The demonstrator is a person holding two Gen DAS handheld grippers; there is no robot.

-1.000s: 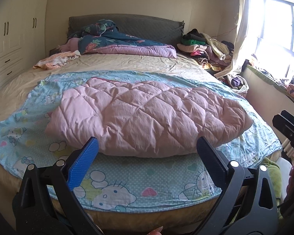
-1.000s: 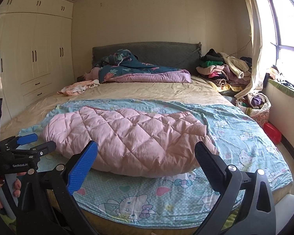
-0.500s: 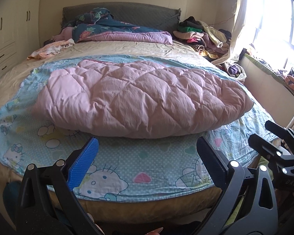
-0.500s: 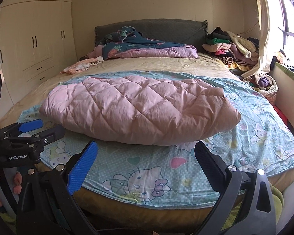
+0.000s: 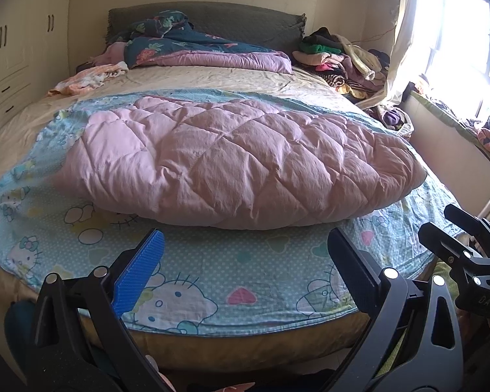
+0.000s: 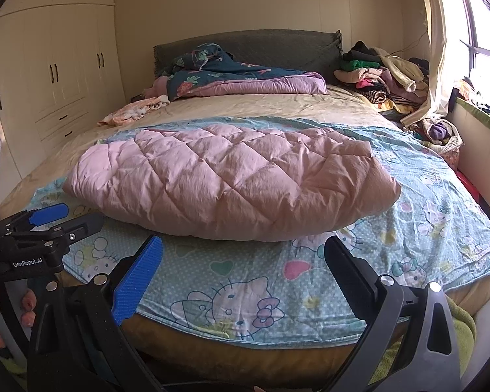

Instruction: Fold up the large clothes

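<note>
Home bedroom. Large bed [image 6: 277, 111] with grey padded headboard [image 6: 245, 45], crumpled floral duvet [image 6: 232, 78] at its head, built-in cream wardrobes [image 6: 55, 65] with drawers on the left wall, heap of loose clothes [image 6: 382, 75] beside a curtained sunny window [image 5: 457, 32].

Black plastic left gripper [image 5: 245, 261], blue ribbed pad at 9 o'clock, silver screws, white "GenRobot.AI" marking, right gripper [image 6: 243, 264] identical, dark-red-nailed hand [image 6: 6, 313]
</note>
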